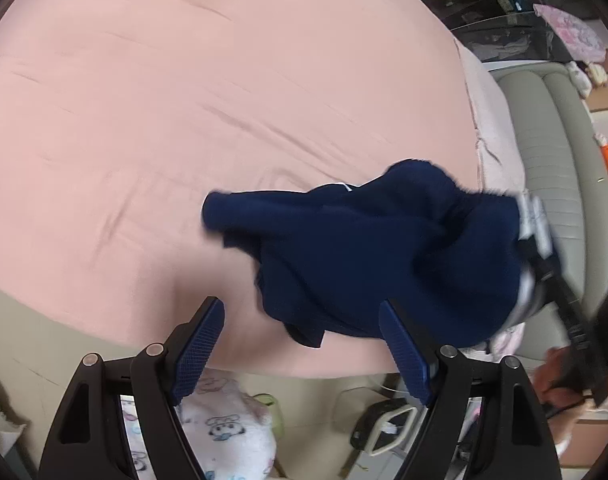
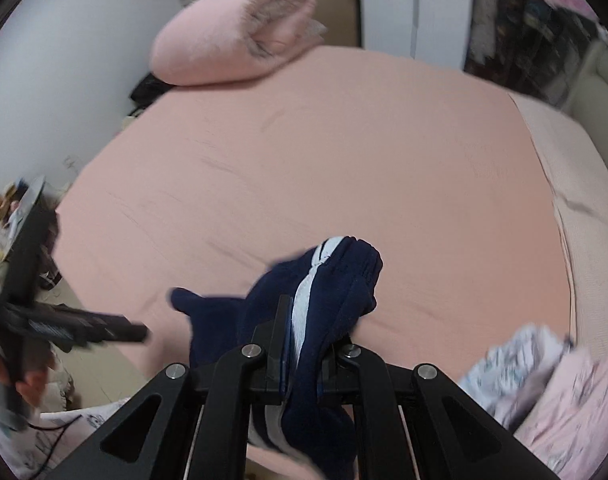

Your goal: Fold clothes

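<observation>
We count one navy garment with white stripe, bunched at 6 o'clock edge of pink bed. Right gripper: jaws clamped on garment's striped fold. Left gripper: jaws spread wide, nothing between them, garment hanging just beyond at 1 o'clock. We note one rolled pink blanket at bed's 11 o'clock corner, one pale patterned cloth heap at 4 o'clock. Two grippers, one garment, one hand on left handle.

Bed centre free; blanket far.
</observation>
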The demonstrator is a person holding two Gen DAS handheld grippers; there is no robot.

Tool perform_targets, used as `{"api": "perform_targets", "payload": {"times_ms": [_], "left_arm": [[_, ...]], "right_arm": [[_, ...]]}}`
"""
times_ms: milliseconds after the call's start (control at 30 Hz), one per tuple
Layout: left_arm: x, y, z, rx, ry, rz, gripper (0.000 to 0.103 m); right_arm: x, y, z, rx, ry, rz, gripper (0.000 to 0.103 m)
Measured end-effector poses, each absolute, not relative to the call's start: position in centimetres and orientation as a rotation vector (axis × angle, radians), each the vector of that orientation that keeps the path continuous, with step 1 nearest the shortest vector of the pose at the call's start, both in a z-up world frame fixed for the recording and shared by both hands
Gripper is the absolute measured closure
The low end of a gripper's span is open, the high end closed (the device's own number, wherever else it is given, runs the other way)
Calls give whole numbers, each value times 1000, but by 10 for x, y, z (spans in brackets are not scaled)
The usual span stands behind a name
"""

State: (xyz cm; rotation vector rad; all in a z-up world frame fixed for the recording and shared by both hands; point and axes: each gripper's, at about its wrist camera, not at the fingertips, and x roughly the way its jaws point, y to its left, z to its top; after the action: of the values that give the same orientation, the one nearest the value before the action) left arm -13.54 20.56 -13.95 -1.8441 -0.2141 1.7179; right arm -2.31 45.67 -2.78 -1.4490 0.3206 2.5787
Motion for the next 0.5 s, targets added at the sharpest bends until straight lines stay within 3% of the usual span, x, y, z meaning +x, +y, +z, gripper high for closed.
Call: {"api": "perform_targets", "payload": {"times_ms": [133, 500], "left_arm": [[-143, 205, -147, -1893, -288, 1689, 24], [-136, 227, -161, -1901, -108, 1731, 24]], "right_arm": [[2, 478, -54, -1468, 364, 2490, 96], [39, 491, -108, -1509, 321, 2418, 96]]}}
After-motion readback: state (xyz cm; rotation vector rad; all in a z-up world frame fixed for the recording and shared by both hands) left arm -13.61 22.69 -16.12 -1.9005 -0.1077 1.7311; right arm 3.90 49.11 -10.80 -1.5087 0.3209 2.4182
